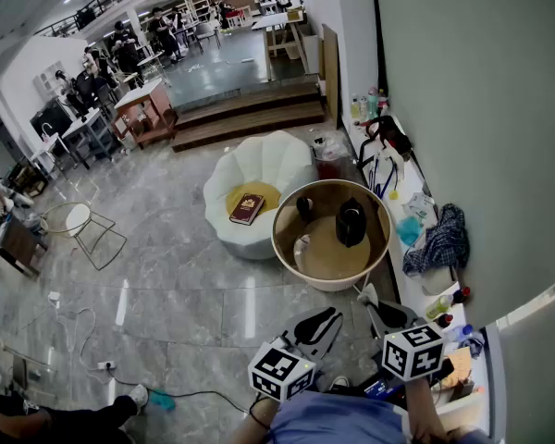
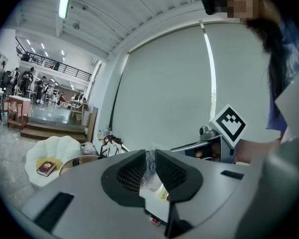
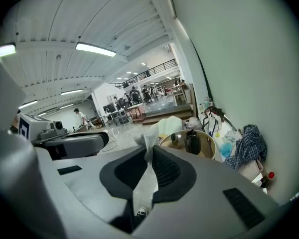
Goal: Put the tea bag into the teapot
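Head view: black teapot [image 1: 351,222] upright on round table [image 1: 279,234]. Red book [image 1: 247,208] on white seat beside it, cover print too small to read.

Left gripper view: left gripper [image 2: 150,158], jaws a narrow gap apart, nothing between them.

Right gripper view: right gripper [image 3: 149,153], jaws clenched on white tea bag [image 3: 148,142]. Its top stands above the tips, well apart from the teapot.

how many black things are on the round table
2: the teapot right of centre on the round table, and a smaller black vessel to its left, by the far rim. None looks hidden.
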